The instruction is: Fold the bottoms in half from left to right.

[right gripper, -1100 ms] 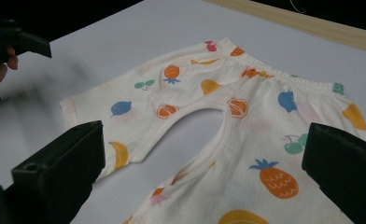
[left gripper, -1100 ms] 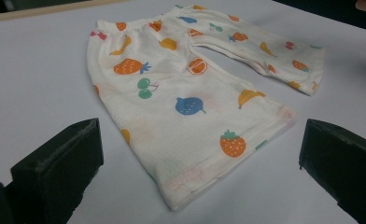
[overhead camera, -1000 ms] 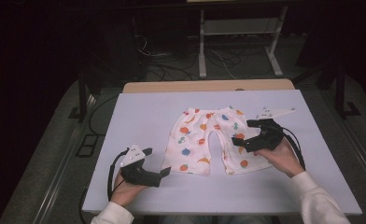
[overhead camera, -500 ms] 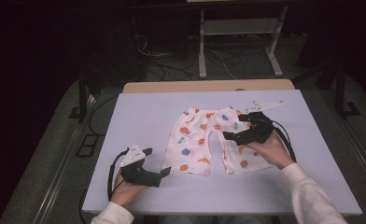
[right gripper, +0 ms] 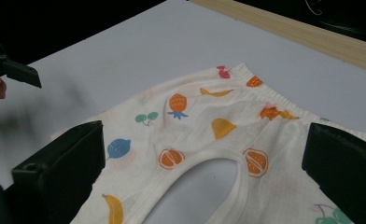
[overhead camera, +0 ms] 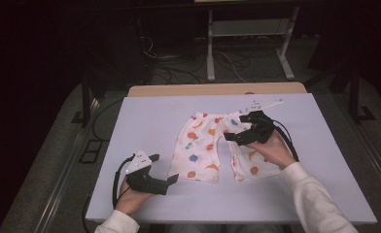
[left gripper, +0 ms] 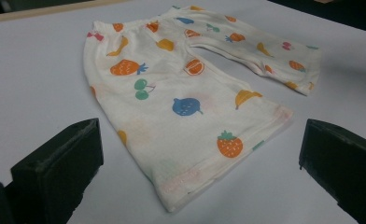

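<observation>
White toddler shorts (overhead camera: 203, 145) with a fruit print lie flat in the middle of the table, waistband toward the far edge. My left gripper (overhead camera: 172, 179) rests near the front left, just short of the left leg's hem, and it is open. In the left gripper view the shorts (left gripper: 186, 93) lie ahead between the wide-apart jaws of the left gripper (left gripper: 200, 140). My right gripper (overhead camera: 231, 137) hovers over the right leg near the crotch, also open. The right gripper view looks down on the crotch and waistband of the shorts (right gripper: 218, 121), with the right gripper (right gripper: 202, 144) holding nothing.
The pale table (overhead camera: 149, 116) has a wooden strip (overhead camera: 179, 90) along its far edge. Behind it stand a white metal frame (overhead camera: 210, 48) and loose cables (overhead camera: 179, 73) on the dark floor. The left gripper (right gripper: 13, 70) shows at the top left of the right gripper view.
The right gripper has moved left and a little farther away, from the right leg's outer side to above the crotch. The left gripper has stayed put.
</observation>
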The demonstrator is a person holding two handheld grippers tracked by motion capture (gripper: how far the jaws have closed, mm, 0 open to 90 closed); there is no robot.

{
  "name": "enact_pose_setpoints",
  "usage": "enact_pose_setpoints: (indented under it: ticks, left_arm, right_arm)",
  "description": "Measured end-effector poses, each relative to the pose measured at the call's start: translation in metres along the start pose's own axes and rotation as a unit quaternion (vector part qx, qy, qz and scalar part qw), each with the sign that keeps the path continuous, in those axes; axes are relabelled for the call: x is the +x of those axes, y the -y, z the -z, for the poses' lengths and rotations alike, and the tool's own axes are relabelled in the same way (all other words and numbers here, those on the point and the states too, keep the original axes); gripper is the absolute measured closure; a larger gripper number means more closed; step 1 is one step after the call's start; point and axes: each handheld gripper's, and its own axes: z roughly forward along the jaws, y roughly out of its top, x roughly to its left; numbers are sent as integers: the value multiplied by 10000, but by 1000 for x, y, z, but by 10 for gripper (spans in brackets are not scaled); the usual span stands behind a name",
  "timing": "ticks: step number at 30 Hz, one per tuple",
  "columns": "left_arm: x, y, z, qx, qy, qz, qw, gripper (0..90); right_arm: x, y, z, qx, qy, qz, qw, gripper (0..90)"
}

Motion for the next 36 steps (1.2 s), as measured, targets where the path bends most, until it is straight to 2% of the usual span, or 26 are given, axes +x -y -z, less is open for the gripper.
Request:
enact_pose_setpoints:
  ticks: [24, 36]
  left_arm:
    - [0, 0, -1, 27, -8, 18, 10000, 0]
    - [1, 0, 0, 9, -2, 24, 10000, 0]
  right_arm:
    - [-1, -24, -33, 138, -65, 110, 9998, 0]
    - [-2, -35, -56, 241, -126, 170, 9995, 0]
